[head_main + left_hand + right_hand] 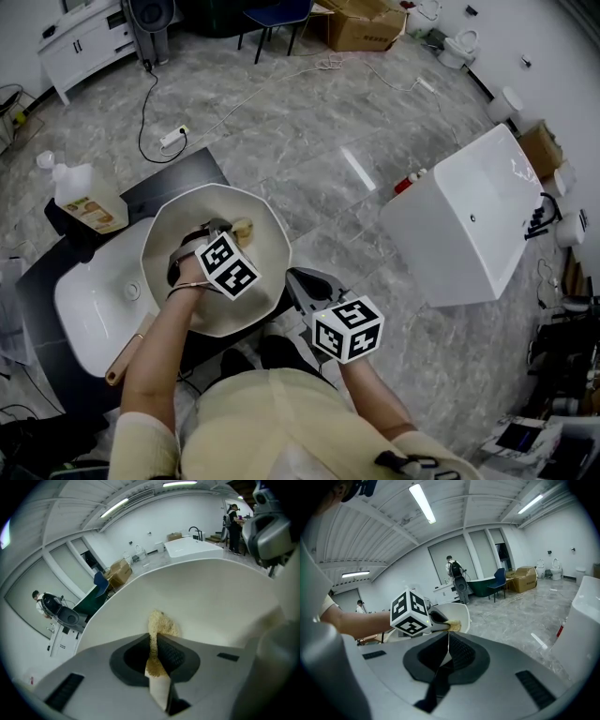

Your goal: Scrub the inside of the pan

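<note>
Pinching a tan scrubbing pad (161, 623), the left gripper (156, 641) fingers press it against the white pan's (176, 223) inner wall straight ahead; the right gripper (300, 281) sits nearby, fingers closed and empty.

The left gripper (232, 231) is held forward on a bare, outstretched left forearm (161, 342), with its marker cube (228, 264) turned upward. Its fingers (173, 656) are pressed together on a tan scrub pad (161, 623). The right gripper (296, 278) is held nearer the body on a bent right arm (375, 384). Its fingers are closed against each other with nothing between them.
</note>
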`<state>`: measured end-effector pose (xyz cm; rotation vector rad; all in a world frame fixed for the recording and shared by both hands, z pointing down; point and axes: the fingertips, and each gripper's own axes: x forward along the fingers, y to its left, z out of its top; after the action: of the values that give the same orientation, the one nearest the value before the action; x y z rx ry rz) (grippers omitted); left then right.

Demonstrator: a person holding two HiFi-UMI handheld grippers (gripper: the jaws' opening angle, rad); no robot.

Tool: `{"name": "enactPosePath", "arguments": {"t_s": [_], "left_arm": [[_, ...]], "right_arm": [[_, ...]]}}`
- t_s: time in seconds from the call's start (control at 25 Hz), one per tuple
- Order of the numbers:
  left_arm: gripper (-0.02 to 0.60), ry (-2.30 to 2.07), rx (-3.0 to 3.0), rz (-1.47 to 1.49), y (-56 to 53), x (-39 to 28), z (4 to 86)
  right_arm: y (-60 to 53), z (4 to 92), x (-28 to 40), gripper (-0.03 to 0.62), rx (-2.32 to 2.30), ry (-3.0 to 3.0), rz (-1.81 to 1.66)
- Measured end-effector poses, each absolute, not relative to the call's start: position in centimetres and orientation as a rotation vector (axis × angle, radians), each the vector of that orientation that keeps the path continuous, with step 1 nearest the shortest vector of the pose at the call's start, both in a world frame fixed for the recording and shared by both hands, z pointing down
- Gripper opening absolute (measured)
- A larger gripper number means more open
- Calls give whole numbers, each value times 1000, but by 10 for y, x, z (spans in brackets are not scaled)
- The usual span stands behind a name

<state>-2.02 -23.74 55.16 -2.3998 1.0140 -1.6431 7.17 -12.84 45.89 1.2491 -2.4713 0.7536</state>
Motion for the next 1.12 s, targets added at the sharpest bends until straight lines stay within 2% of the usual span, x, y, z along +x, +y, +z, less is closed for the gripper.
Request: {"name": "enactPosePath", "arguments": {"t_s": [0.56,1.12], "left_arm": [[40,478,-2465,-1660,-168,10,556],[40,154,-2414,-1817,-114,-15,565]], "right_arm": [[-132,452,73,17,1282,-2489,728],[-132,451,48,17,1181,-2529,700]]}}
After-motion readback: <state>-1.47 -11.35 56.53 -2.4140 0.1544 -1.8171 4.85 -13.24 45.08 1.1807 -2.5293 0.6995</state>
